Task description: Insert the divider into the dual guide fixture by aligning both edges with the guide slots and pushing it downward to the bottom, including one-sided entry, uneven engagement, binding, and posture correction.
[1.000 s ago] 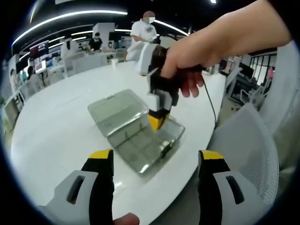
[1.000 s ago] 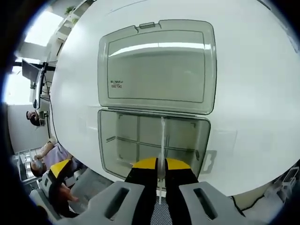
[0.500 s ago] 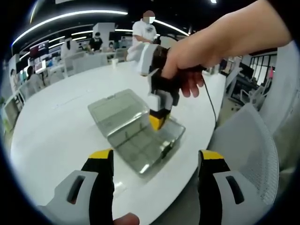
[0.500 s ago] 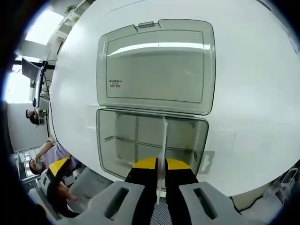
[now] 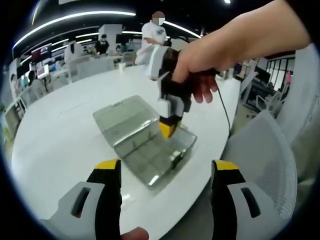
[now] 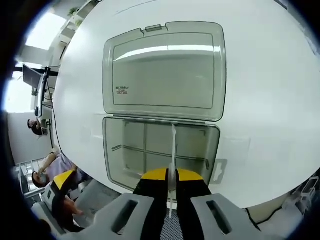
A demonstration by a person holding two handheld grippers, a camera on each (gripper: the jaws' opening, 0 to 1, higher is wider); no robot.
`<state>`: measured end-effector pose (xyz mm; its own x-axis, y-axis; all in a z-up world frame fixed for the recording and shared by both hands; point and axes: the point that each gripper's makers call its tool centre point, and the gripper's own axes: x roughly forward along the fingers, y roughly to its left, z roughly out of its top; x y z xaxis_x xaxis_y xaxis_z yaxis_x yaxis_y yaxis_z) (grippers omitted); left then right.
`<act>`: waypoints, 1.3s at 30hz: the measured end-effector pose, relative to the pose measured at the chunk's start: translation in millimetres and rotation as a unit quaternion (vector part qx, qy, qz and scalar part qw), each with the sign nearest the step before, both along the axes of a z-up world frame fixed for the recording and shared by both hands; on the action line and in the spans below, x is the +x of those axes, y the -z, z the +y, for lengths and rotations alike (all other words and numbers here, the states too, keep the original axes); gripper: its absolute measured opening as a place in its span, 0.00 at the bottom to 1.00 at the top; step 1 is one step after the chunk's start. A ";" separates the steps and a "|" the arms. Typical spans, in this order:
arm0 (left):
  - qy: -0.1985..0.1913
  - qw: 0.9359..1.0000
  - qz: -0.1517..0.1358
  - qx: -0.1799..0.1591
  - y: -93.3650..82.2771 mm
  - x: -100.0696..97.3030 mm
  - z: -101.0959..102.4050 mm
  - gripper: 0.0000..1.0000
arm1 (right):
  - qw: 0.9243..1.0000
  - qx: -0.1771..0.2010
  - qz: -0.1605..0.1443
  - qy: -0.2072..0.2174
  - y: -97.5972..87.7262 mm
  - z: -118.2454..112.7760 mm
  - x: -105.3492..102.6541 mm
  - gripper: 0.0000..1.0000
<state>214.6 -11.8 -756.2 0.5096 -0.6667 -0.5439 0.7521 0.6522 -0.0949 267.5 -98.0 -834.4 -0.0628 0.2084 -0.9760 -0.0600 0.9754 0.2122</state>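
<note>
White and round, the bench (image 5: pixel 55 135) carries a clear compartment box (image 6: pixel 160 150) with its lid (image 6: pixel 165 70) laid open flat beyond it. The right gripper (image 6: pixel 169 176) has its fingers pinched narrow on a thin clear divider (image 6: pixel 173 145), which stands upright just ahead of them inside the box. The left gripper (image 5: pixel 165 167) hangs short of the box, its fingers spread wide and holding nothing.
</note>
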 end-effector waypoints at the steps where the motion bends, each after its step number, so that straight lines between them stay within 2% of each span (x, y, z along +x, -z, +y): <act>1: 0.000 1.000 0.000 0.000 -0.3 0.2 -0.1 0.72 | 1.000 0.000 0.000 -0.002 0.2 -0.4 -0.3 0.00; 30: -0.003 1.000 0.000 0.002 0.3 1.2 3.5 0.72 | 1.000 -0.007 0.007 0.008 6.5 -1.1 -4.6 0.00; 39: -0.006 1.000 0.000 0.001 0.9 1.6 5.2 0.72 | 1.000 -0.006 0.011 0.012 7.0 1.1 0.2 0.00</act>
